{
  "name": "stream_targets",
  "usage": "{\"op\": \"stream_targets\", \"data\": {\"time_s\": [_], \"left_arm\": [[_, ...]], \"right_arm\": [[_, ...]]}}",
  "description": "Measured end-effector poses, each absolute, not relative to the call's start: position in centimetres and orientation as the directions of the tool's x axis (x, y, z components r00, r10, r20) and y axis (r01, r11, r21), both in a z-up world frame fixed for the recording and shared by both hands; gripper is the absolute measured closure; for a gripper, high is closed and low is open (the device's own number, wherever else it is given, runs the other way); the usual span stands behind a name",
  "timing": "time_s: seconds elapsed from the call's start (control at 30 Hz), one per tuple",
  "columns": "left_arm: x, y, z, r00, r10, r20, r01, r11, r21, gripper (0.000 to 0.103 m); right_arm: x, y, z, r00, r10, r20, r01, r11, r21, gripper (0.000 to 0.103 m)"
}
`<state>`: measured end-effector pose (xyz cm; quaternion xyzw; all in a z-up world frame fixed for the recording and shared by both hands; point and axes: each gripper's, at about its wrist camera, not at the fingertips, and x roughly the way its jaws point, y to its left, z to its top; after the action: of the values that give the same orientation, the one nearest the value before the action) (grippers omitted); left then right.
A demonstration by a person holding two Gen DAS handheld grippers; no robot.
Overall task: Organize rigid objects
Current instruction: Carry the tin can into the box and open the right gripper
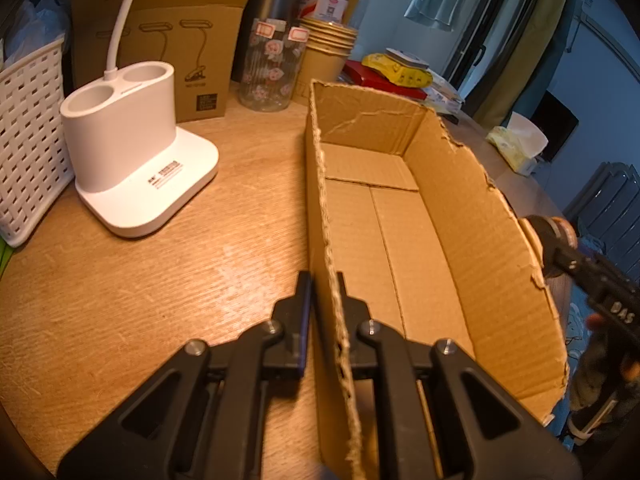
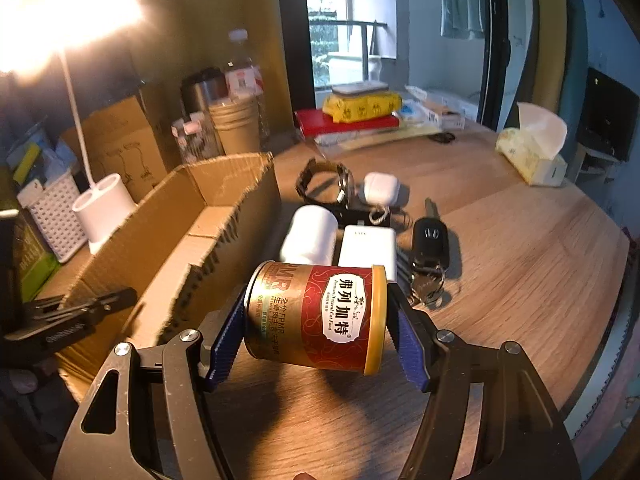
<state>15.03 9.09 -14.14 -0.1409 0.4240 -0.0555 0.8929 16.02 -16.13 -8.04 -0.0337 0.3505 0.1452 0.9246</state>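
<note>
My right gripper [image 2: 316, 300] is shut on a red and gold cat food can [image 2: 320, 316], held on its side by both ends just above the wooden table. Behind it lie a white cylinder [image 2: 310, 236], a white power bank [image 2: 368, 248], a car key [image 2: 430, 240], a watch [image 2: 328, 180] and a white earbud case [image 2: 380, 188]. The open cardboard box [image 2: 180, 220] stands left of the can. My left gripper [image 1: 324, 280] is shut on the near left wall of the box [image 1: 400, 220], whose inside is bare.
A white lamp base [image 1: 128, 152] and a white basket [image 1: 28, 140] stand left of the box. A patterned glass jar [image 1: 272, 68] and stacked paper cups [image 1: 328, 52] are behind it. A tissue box [image 2: 532, 152] sits far right, near the table's round edge.
</note>
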Motion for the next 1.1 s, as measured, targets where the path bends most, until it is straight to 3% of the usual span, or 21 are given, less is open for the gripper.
{"op": "stream_targets", "data": {"time_s": [0.67, 1.1], "left_arm": [[15.2, 9.1, -14.2, 0.634, -0.214, -0.743, -0.021, 0.956, -0.294, 0.094], [15.2, 9.2, -14.2, 0.634, -0.211, -0.744, -0.023, 0.956, -0.291, 0.094]], "right_arm": [[12.3, -12.5, -3.1, 0.735, 0.372, -0.567, -0.427, 0.903, 0.038, 0.033], [11.7, -8.9, -3.5, 0.671, 0.466, -0.576, -0.529, 0.846, 0.068, 0.033]]}}
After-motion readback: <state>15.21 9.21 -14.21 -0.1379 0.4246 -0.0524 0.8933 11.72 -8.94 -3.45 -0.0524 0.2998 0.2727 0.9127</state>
